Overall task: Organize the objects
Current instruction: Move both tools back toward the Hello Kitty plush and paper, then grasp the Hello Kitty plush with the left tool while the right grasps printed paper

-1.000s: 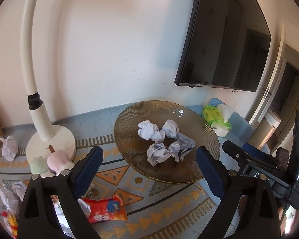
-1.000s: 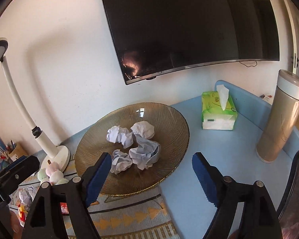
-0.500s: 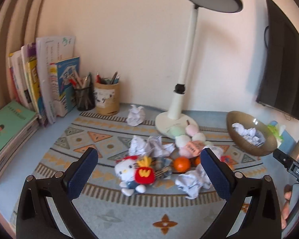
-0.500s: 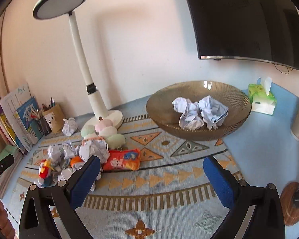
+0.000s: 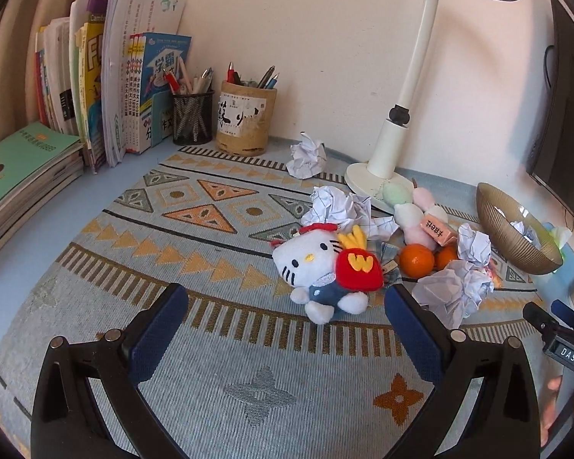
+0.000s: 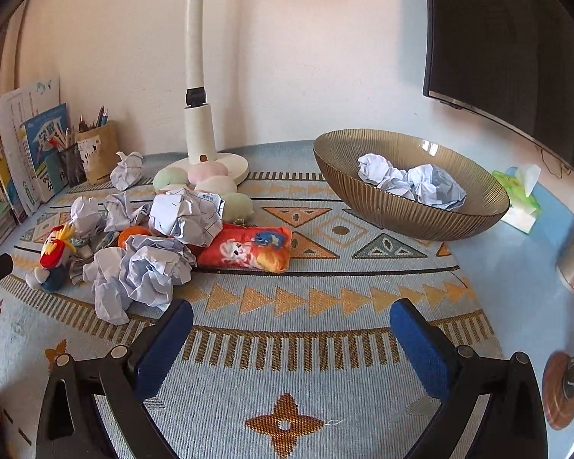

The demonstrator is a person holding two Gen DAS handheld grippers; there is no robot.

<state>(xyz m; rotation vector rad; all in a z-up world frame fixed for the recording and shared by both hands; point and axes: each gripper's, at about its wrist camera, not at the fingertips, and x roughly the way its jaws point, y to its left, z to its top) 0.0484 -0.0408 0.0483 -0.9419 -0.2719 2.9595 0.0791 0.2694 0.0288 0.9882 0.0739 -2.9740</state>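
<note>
Both tools hang over the patterned mat point(image 5: 218, 206) on the blue bench point(image 6: 535, 306), angled down at it. Left tool point(image 5: 287, 329): jaws have just been opening and stand wide apart, nothing between them. Right tool point(image 6: 291, 344): same, just been opening, wide apart, only bare mat between the pads.

Clutter pile sits mid-mat. White cat plush point(image 5: 325, 267) with a red fries pack lies just ahead of the left tool, close to its right pad. Beside it: two oranges point(image 5: 416, 260), several crumpled paper balls point(image 6: 145, 267), pastel round plushies point(image 6: 206, 176) against the lamp base point(image 6: 210, 160), and a red snack pouch point(image 6: 248, 248). One paper ball point(image 5: 306, 155) lies apart, near the pen holders point(image 5: 245, 114).

Brown ribbed bowl point(image 6: 409, 206) sits on the right edge of the mat, well apart from the pile, with crumpled papers point(image 6: 413, 181) inside. Green tissue pack point(image 6: 520, 199) behind the bowl. Books point(image 5: 95, 88) stand along the left wall, a flat stack beside them. Dark screen point(image 6: 516, 38) on the wall at right.
</note>
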